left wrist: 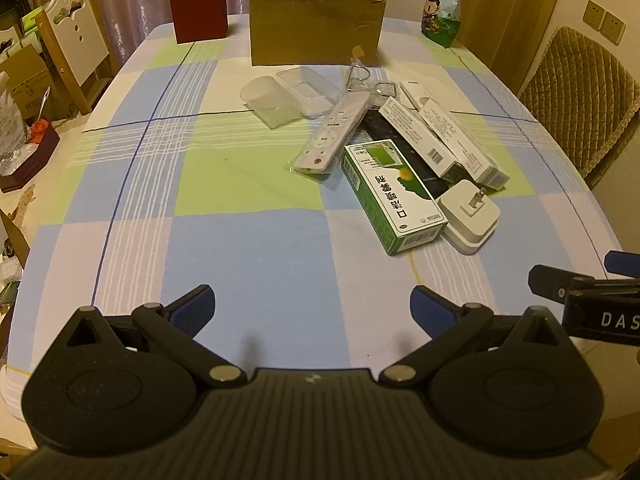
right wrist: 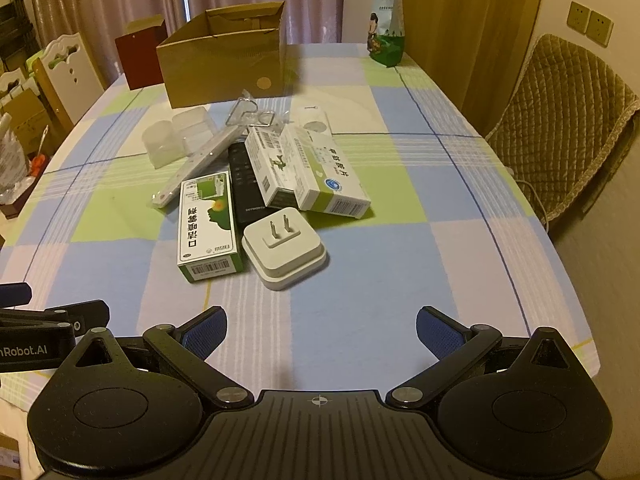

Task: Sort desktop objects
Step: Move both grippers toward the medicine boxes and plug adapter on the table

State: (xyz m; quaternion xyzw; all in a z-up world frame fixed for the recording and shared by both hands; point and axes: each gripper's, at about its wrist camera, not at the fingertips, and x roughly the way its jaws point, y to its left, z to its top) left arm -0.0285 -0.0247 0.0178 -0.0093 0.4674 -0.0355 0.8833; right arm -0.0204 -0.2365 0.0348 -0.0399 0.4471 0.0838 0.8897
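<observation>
left gripper (left wrist: pixel 312 308) and right gripper (right wrist: pixel 322 330), low centre of their frames, both spread wide and holding nothing. the clutter sits mid-frame on the checked tablecloth (right wrist: pixel 380 272), none visibly in the open brown cardboard box (right wrist: pixel 224 68) at upper left (its inside is hidden). count: one green-and-white medicine carton (right wrist: pixel 208 228), two white medicine cartons (right wrist: pixel 316 176), one white remote in a clear sleeve (left wrist: pixel 334 134), one black remote (right wrist: pixel 244 184), one white plug adapter (right wrist: pixel 284 254), about two clear plastic trays (left wrist: pixel 292 94), one dark red box (left wrist: pixel 198 4). risk: the pieces overlap, so lifting a lower one may drag its neighbours; clear plastic may slip.
</observation>
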